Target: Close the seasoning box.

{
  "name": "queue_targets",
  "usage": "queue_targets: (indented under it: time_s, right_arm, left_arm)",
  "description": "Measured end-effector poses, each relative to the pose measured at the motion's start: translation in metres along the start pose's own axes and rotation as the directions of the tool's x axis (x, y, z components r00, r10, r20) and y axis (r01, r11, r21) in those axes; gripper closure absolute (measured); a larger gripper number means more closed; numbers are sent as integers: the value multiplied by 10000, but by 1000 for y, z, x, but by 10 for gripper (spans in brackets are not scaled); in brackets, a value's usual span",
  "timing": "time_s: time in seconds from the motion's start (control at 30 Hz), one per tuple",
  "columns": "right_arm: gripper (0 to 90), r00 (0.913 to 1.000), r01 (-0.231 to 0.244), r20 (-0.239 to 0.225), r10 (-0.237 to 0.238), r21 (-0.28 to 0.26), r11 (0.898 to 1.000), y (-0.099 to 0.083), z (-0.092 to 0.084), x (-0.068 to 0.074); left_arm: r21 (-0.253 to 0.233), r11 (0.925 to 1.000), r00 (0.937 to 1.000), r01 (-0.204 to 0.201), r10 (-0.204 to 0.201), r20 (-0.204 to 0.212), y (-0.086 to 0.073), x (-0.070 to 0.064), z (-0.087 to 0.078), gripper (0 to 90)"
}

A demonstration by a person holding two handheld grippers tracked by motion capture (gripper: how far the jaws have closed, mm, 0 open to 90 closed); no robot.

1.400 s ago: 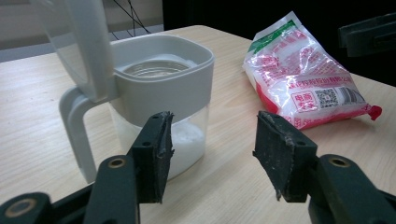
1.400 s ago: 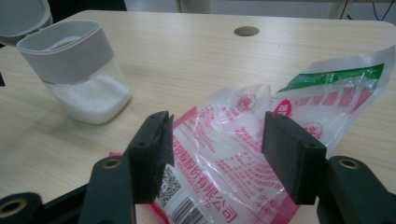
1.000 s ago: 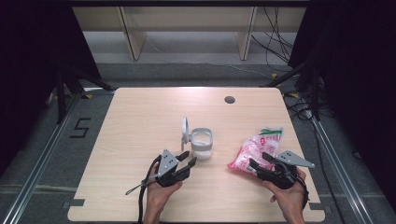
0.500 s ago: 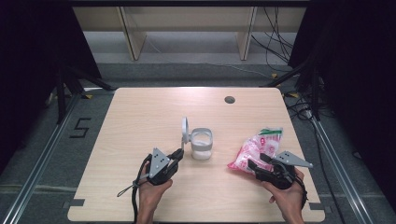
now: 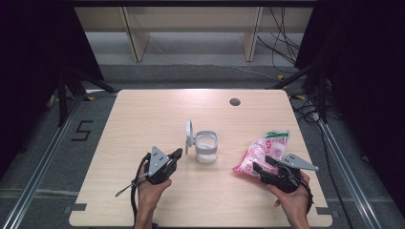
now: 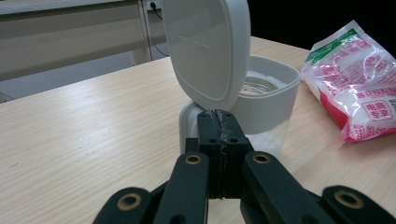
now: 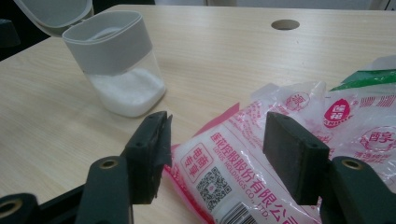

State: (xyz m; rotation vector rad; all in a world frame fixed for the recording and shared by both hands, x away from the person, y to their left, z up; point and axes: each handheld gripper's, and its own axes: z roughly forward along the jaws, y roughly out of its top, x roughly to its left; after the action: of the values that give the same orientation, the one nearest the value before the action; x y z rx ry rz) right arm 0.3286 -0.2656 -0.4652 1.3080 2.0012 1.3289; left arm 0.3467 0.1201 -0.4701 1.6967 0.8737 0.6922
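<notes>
Jaws pressed flat together with nothing between them: that is the left tool (image 5: 175, 154), having just been closing, held low over the near part of the bench (image 5: 143, 114) and pointing toward the container (image 5: 207, 147) just beyond its tips, apart from it. That container is a small grey-banded canister with a clear lower half, part filled with white granules, and its hinged lid (image 6: 205, 51) stands flipped up on the left side. It sits near the middle of the bench.

Over to the right, the right tool (image 5: 259, 168) has its jaws spread, one on either side of the near end of a pink and white plastic bag (image 7: 261, 154) of white granules with red print and a green top corner. In the right gripper view the pads stand clear of the bag, not pressing on it. The bag lies flat on the bench, near the right edge, well apart from the canister.

A round cable hole (image 5: 234, 101) sits at the far side of the bench.
</notes>
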Motion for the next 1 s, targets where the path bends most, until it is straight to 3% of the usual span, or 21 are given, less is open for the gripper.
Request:
queue_targets:
  time_s: [0.13,0.33,0.37,0.43,0.5,0.73,0.93,1.0]
  right_arm:
    - [414,9998,-11,-174,11,-43,10000,0,1,0]
    - [415,9999,93,-64,-93,-53,9999,0,1,0]
    - [415,9998,-129,-167,128,-81,9999,0,1,2]
    - [415,9998,185,-102,-187,-166,9997,1,2,1]
    - [415,9998,-32,-180,32,-38,10000,0,1,4]
    - [415,9995,287,-132,-288,-95,9995,0,2,3]
    - [415,9996,272,-108,-272,-15,9996,0,3,4]
    - [415,9997,3,-229,-2,25,10000,0,1,6]
  left_arm:
    - [90,9999,10000,-48,49,-36,0,2,3,894]
    - [79,10000,10000,-21,22,-58,4,5,6,893]
    - [107,9999,10000,-23,24,-57,5,6,6,893]
    - [146,9999,9999,-87,88,-100,6,7,8,893]
    - [154,9999,9999,-69,70,-110,7,9,9,893]
    - [217,9992,9995,-323,324,-63,12,11,17,894]
    - [274,9991,9994,-333,336,-121,17,13,22,893]
    - [255,9991,9993,-351,354,-114,19,14,22,893]
